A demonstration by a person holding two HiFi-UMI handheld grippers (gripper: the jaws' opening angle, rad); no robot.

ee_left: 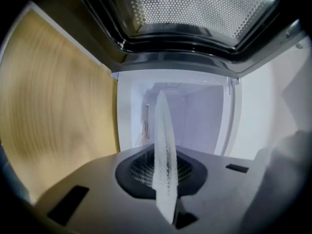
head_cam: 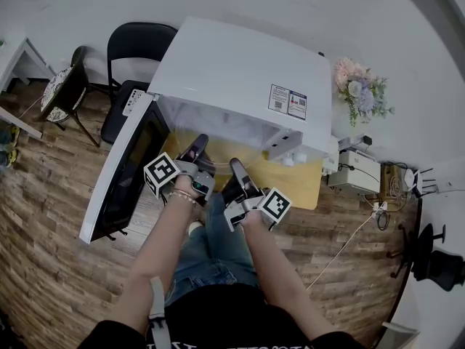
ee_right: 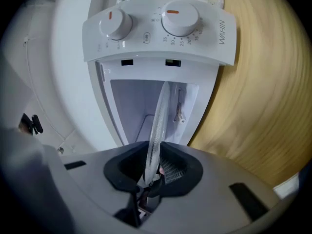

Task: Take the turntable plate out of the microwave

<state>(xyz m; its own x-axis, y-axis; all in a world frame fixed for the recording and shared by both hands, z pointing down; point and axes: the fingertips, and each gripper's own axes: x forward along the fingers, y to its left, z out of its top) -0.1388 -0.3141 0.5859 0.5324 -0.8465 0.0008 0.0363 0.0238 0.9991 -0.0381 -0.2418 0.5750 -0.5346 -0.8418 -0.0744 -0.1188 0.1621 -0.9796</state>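
Note:
The white microwave (head_cam: 240, 71) stands on a wooden table with its door (head_cam: 123, 173) swung open to the left. The clear glass turntable plate (ee_left: 163, 145) shows edge-on in both gripper views, in front of the cavity mouth. My left gripper (ee_left: 165, 179) is shut on the plate's rim. The right gripper (ee_right: 153, 172) is shut on the plate (ee_right: 157, 126) as well. In the head view, the left gripper (head_cam: 197, 147) and right gripper (head_cam: 236, 167) sit side by side at the cavity opening, and the glass between them is hard to make out.
The microwave's control panel with two dials (ee_right: 161, 26) lies beside the cavity. The wooden table (head_cam: 301, 184) reaches right of the oven. A black chair (head_cam: 138, 49) stands behind on the left. Flowers (head_cam: 360, 89) and a white device (head_cam: 356, 169) sit at the right.

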